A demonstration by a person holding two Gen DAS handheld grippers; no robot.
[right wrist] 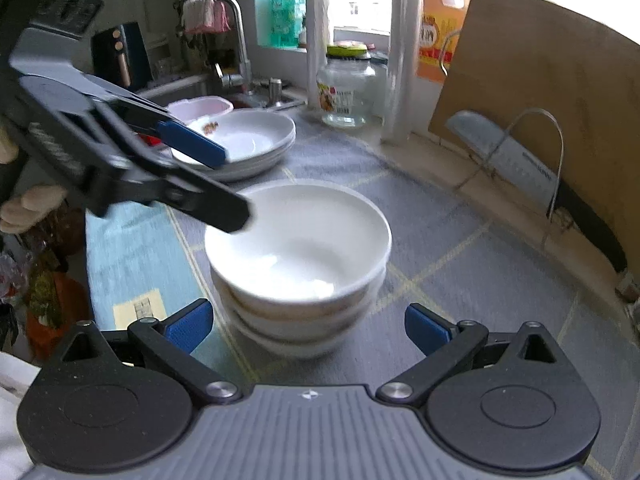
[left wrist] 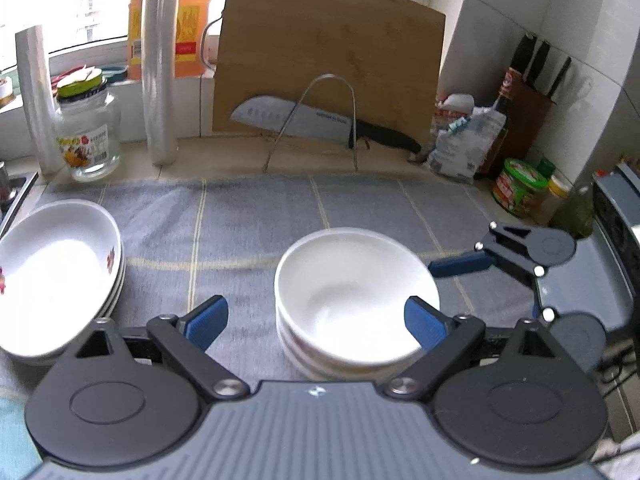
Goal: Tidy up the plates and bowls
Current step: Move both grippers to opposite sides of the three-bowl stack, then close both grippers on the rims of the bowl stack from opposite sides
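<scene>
The bowls (left wrist: 356, 300) are sitting stacked on the grey mat (left wrist: 248, 240), near the middle of the counter. The left gripper (left wrist: 316, 320) is hanging released over them, its right pad (left wrist: 424, 326) overlapping the top bowl's rim; whether it is touching is hard to tell. The right gripper (right wrist: 308, 328) is also standing released, its fingers flanking the stack's near side without touching. The plates (left wrist: 60, 276) are lying stacked toward the counter's left edge, by the sink, partly cut off in the left view and partly hidden behind the left gripper in the right view. Motion blur is softening the bowl rims.
</scene>
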